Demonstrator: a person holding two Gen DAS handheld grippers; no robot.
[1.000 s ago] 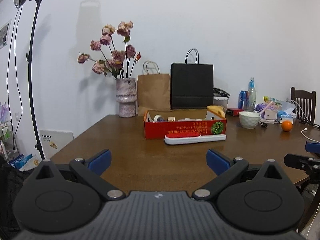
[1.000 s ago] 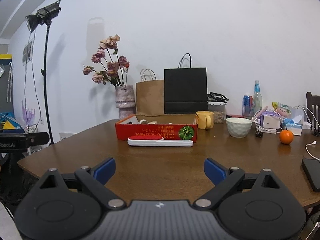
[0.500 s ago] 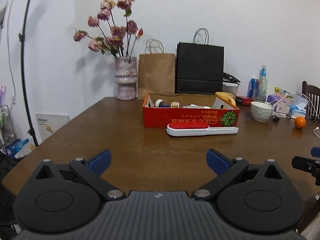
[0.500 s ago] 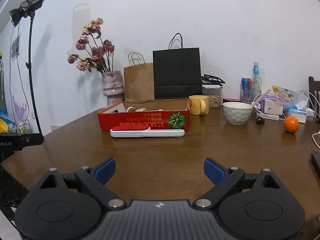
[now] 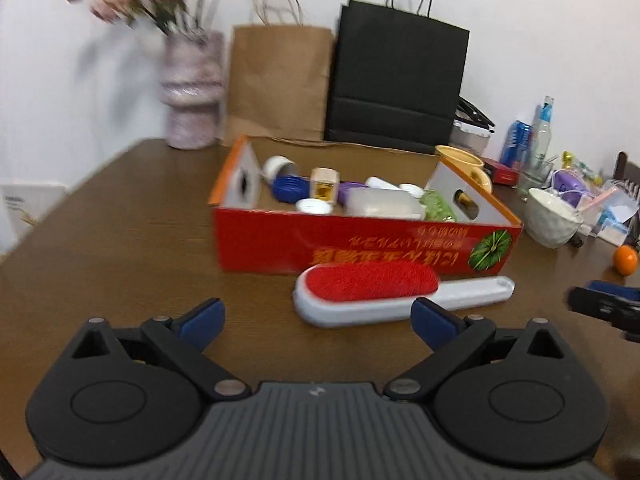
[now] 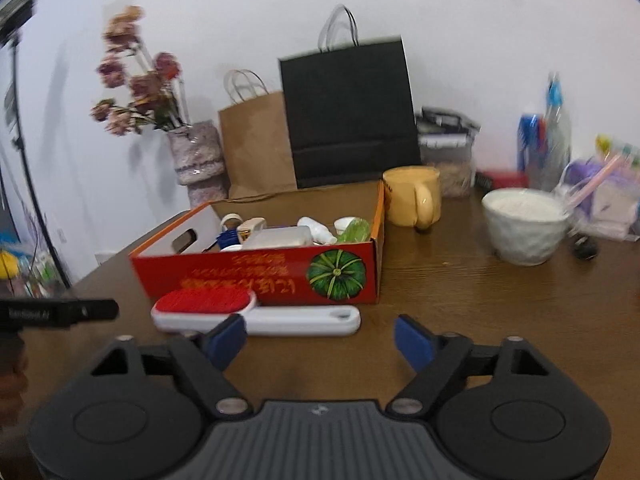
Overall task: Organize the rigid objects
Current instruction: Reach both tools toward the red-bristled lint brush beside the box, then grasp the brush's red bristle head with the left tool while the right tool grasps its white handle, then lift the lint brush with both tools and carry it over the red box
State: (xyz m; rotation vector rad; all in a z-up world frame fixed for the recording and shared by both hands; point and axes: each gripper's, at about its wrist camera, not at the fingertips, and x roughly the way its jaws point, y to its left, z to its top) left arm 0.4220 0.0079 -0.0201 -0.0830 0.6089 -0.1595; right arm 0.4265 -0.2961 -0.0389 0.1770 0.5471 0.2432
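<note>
A white lint brush with a red pad lies flat on the brown table, right in front of an open red cardboard box that holds several small bottles and jars. My left gripper is open, just short of the brush, with nothing between its blue pads. My right gripper hovers just in front of the brush's white handle; its jaws are closing and nothing is between them. The right gripper's tip shows at the edge of the left wrist view.
Behind the box stand a brown paper bag, a black paper bag, a vase of flowers and a yellow mug. A white bowl, bottles, an orange and clutter fill the right side.
Both grippers have come in close to the box and brush and tilted down, so the box's contents show. The right gripper's jaws have narrowed.
</note>
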